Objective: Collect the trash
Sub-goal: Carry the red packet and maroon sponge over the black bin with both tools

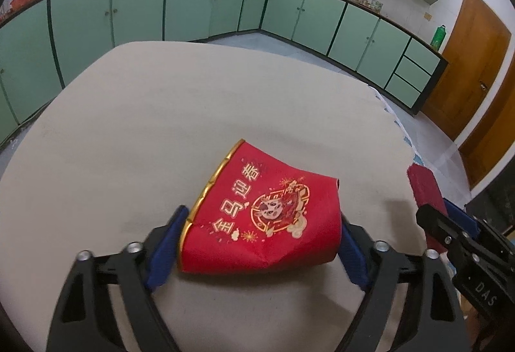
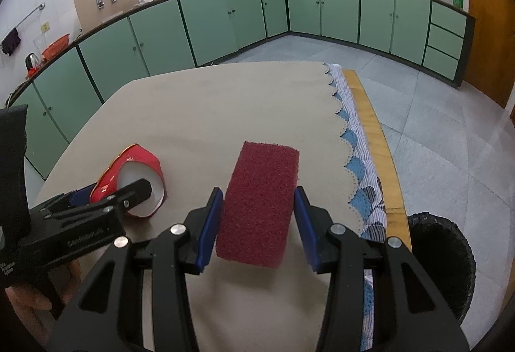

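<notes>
Red paper cup (image 1: 264, 213), crushed and lying on its side on the beige cloth (image 1: 161, 126), sits between the blue pads of the left gripper (image 1: 257, 242). The jaws straddle it, rim by one pad and base by the other; whether the pads already press on it I cannot tell, so I would not count it as held. The right gripper (image 2: 257, 223) is clamped on a dark red scouring pad (image 2: 260, 204), carried just above the cloth near its scalloped edge. A black-lined bin (image 2: 441, 255) stands on the floor past the table's right side. The main risk, as I judge it, lies with the cup: it is thin and already creased, so a squeeze along its length may fold it further and let it slide out sideways. A shallow bite could leave it behind when the hand lifts. The two grippers are also near each other, and a swing toward the bin could knock the cup.
</notes>
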`<control>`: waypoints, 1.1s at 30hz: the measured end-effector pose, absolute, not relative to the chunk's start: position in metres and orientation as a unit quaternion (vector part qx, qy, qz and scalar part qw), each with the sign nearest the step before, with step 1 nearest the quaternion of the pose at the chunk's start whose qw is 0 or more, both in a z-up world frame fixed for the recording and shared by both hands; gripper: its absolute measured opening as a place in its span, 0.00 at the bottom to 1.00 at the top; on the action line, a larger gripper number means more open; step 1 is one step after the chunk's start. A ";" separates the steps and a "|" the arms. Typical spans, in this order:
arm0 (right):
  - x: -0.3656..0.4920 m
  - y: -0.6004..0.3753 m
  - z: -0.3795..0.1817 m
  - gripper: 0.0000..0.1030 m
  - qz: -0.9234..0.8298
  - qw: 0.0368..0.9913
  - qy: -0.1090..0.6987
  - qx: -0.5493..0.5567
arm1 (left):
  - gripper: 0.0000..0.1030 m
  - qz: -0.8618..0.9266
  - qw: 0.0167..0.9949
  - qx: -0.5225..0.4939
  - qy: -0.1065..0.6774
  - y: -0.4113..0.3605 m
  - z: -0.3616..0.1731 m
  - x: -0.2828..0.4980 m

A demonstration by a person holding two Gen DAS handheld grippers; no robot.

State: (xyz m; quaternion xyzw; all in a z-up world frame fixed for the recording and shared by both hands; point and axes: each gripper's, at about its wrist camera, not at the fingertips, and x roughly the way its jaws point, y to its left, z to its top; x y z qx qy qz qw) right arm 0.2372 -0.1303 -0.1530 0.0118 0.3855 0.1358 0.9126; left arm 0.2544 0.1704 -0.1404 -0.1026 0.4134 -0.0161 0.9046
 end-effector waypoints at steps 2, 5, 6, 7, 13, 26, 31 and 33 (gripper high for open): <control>0.237 -0.131 -0.151 0.42 0.138 0.913 0.384 0.012 | 0.78 -0.019 0.906 -0.104 0.410 0.169 -0.139 0.253; 0.235 -0.132 -0.148 0.42 0.138 0.915 0.380 0.011 | 0.78 -0.011 0.911 -0.095 0.401 0.166 -0.135 0.248; 0.234 -0.132 -0.147 0.42 0.138 0.915 0.378 0.011 | 0.78 -0.009 0.913 -0.095 0.396 0.166 -0.133 0.244; 0.233 -0.132 -0.145 0.42 0.139 0.916 0.377 0.010 | 0.78 -0.008 0.915 -0.095 0.393 0.164 -0.130 0.243; 0.226 -0.139 -0.135 0.42 0.140 0.919 0.369 0.013 | 0.78 0.001 0.922 -0.094 0.375 0.160 -0.116 0.226; 0.199 -0.171 -0.101 0.42 0.142 0.928 0.343 0.019 | 0.78 -0.002 0.934 -0.063 0.353 0.133 -0.083 0.193; 0.184 -0.190 -0.089 0.42 0.137 0.934 0.331 0.014 | 0.78 -0.012 0.936 -0.058 0.348 0.121 -0.076 0.182; 0.177 -0.200 -0.084 0.42 0.133 0.936 0.326 0.012 | 0.78 -0.018 0.936 -0.056 0.346 0.113 -0.072 0.178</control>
